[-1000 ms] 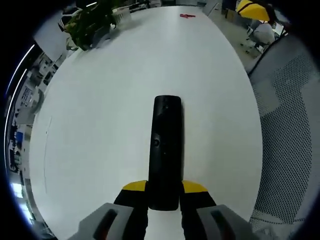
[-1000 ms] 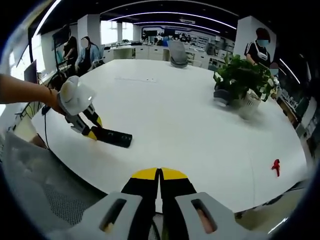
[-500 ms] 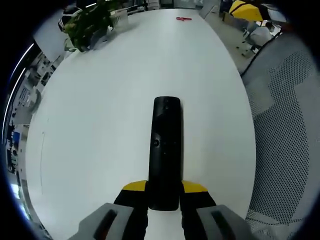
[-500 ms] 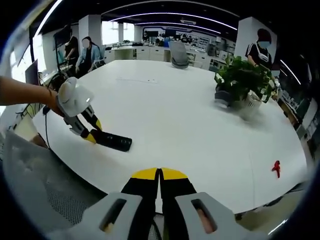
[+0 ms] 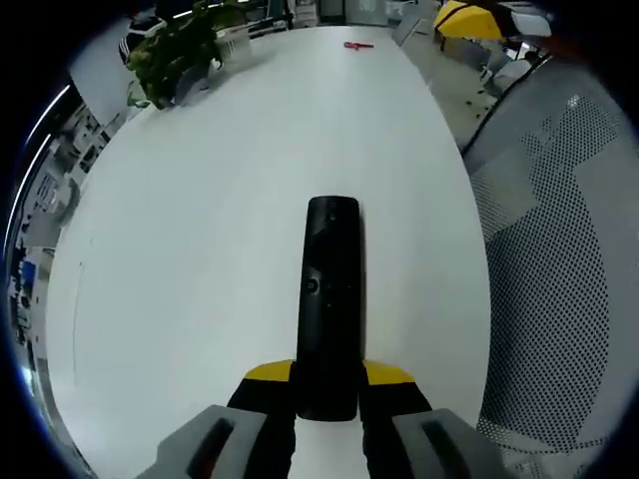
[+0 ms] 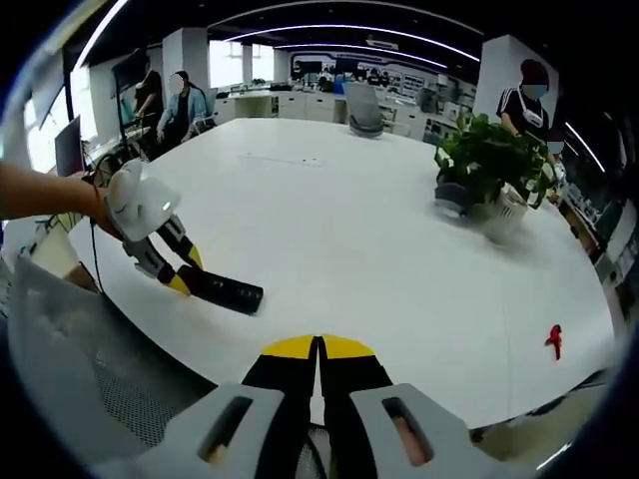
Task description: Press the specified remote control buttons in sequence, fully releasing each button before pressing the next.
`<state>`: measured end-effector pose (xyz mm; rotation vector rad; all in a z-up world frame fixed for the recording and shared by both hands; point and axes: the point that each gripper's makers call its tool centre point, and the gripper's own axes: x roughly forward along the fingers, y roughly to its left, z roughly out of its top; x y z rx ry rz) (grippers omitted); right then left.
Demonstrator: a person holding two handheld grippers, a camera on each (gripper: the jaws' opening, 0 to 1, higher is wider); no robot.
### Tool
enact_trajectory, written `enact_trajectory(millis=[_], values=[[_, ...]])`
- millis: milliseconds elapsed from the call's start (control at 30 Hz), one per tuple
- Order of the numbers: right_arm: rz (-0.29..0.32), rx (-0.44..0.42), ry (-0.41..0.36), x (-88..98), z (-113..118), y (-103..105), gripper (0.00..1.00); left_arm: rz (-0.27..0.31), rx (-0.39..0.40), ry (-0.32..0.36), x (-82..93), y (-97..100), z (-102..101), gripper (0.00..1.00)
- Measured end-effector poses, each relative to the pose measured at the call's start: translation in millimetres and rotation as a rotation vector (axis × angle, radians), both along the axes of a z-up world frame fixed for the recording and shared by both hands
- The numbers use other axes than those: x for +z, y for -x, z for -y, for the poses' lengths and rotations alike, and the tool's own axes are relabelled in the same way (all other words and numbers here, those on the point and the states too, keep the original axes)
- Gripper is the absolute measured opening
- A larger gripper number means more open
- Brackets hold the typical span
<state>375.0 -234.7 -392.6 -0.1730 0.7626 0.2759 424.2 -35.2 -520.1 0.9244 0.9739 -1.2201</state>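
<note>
A large white oval table (image 6: 379, 249) takes most of the right gripper view; a mesh-backed office chair (image 5: 559, 289) stands off its edge at 3 o'clock in the left gripper view. A potted plant (image 6: 486, 175) sits on the table toward 1 o'clock in the right gripper view, well apart from the work, and a small red object (image 6: 552, 340) lies near the edge at 4 o'clock.

The black remote control (image 5: 330, 304) lies flat on the table, running from centre down to 6 o'clock in the left gripper view. The left gripper (image 5: 328, 384) is clenched around its near end, a yellow-tipped jaw on each side. In the right gripper view the remote sits at 9 o'clock, close to the table's near edge.

The right gripper (image 6: 318, 349) has its jaws closed together with nothing between them, low at 6 o'clock and well apart from the remote.

By my reading, this is the set-up step: the remote is steadied and no button is pressed yet. The next move calls for bringing the closed right tips across to the button face, coming down on the first target, then lifting fully clear.

Bare tabletop between the two grippers gives free passage. The risk is the near edge beside the remote; a hard press could tip or slide it off.
</note>
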Motion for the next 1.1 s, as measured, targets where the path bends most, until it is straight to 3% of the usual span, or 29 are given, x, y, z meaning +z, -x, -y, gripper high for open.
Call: enact_trajectory(millis=[433, 833, 1033, 1100], values=[[-0.024, 0.006, -0.084, 4.3, -10.0, 1.3, 0.0, 0.001, -0.025, 0.001, -0.3, 20.9, -0.8, 0.23], [-0.054, 0.061, -0.088, 13.1, -29.1, -3.3, 0.0, 0.0, -0.021, 0.007, -0.4, 37.3, -1.2, 0.23], [-0.117, 0.121, -0.156, 16.2, -56.2, -18.4, 0.0, -0.003, -0.027, 0.022, 0.1, 48.4, -1.7, 0.23], [-0.208, 0.18, -0.155, 7.0, -68.9, -16.2, 0.0, -0.005, -0.026, 0.023, 0.1, 50.6, -1.6, 0.23]])
